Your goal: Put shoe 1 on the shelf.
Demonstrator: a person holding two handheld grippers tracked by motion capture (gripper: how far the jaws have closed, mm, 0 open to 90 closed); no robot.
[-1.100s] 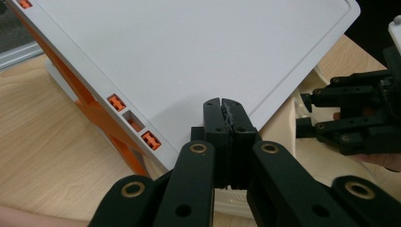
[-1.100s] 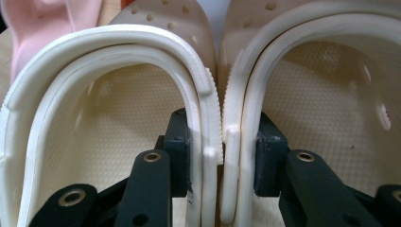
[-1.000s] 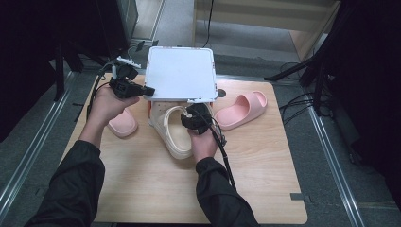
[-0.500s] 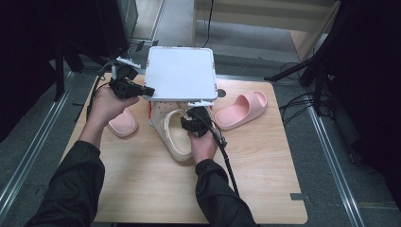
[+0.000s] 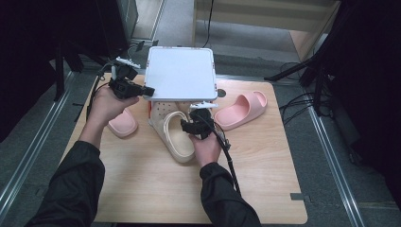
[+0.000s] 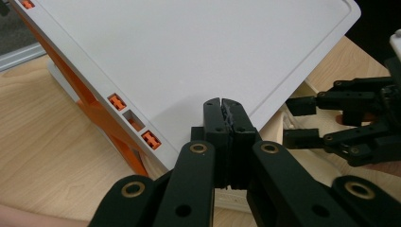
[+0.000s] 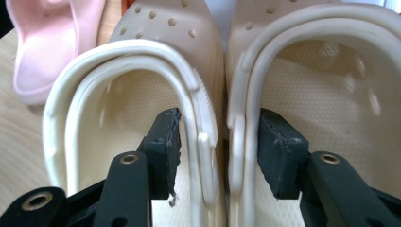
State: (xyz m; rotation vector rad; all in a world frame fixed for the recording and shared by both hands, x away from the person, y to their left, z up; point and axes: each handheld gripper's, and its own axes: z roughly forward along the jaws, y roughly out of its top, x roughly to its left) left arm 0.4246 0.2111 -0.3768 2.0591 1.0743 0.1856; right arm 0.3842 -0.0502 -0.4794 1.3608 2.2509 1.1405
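your right gripper (image 7: 217,151) straddles the touching inner walls of the two cream clogs (image 7: 142,85), one jaw inside each shoe, pads close to the walls; whether they press is unclear. the clogs sit mid-table, toes under the white tray (image 5: 179,73) on its orange stand (image 6: 101,120). your left gripper (image 6: 222,111) has jaws pressed together, empty, at the tray's near edge. pink slippers (image 5: 243,109) lie either side; the bare table (image 5: 265,179) in front is open.

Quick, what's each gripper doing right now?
Left gripper: fingers shut on the edge of the white lid.
Right gripper: fingers pinch the adjoining walls of the two cream clogs together.
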